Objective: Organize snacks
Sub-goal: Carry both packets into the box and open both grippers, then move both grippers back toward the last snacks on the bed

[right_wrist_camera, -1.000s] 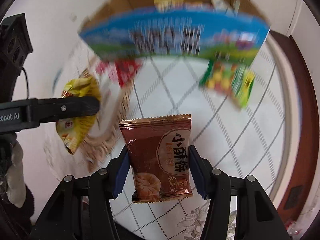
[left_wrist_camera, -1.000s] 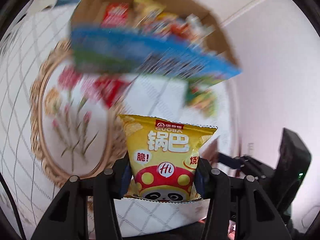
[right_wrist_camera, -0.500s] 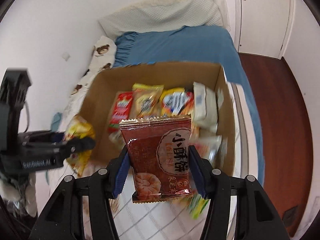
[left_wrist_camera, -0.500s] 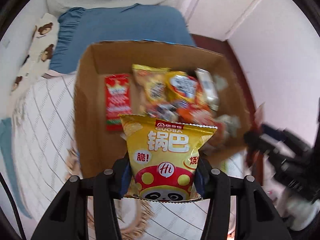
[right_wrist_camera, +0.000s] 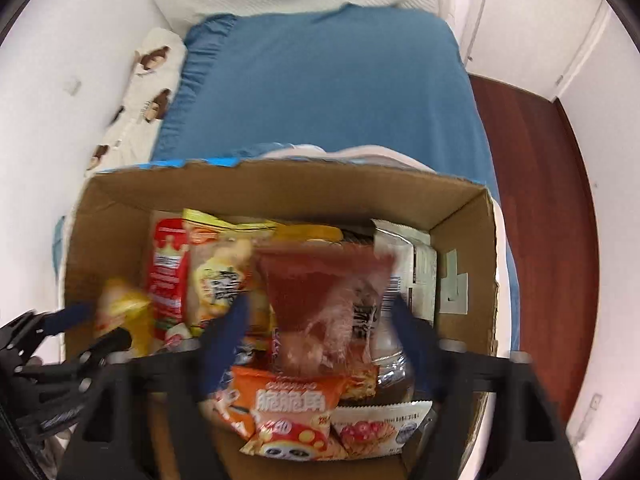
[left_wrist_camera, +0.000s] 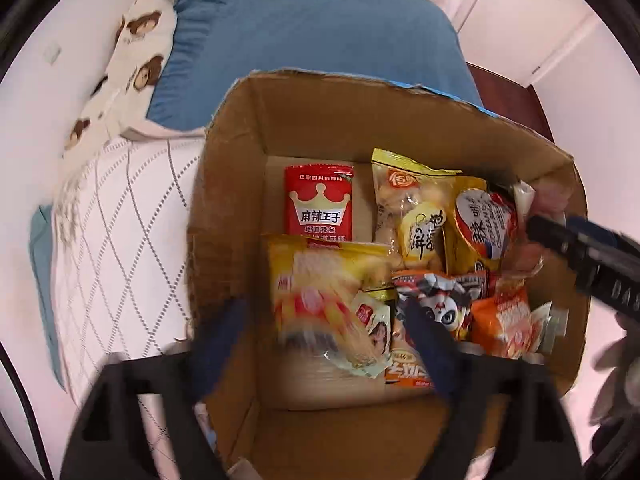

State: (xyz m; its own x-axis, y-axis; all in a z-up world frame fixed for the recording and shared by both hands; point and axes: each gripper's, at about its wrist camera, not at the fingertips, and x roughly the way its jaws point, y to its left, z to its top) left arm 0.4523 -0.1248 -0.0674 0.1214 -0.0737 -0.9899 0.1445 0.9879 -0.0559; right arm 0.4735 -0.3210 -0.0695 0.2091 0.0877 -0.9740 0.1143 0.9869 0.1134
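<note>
Over the cardboard box [left_wrist_camera: 240,184], your left gripper [left_wrist_camera: 324,344] stands wide, the yellow bag [left_wrist_camera: 320,292] blurred between its fingers, apparently dropping. Your right gripper [right_wrist_camera: 320,344] is equally wide around the blurred brown packet [right_wrist_camera: 320,292]. Most snacks look boxed already. The red packet [left_wrist_camera: 319,204] reads 麻辣王子

A blurred yellow snack bag [left_wrist_camera: 320,296] and a brown biscuit packet [right_wrist_camera: 324,304] hang over the snack-filled cardboard box [left_wrist_camera: 224,208].
</note>
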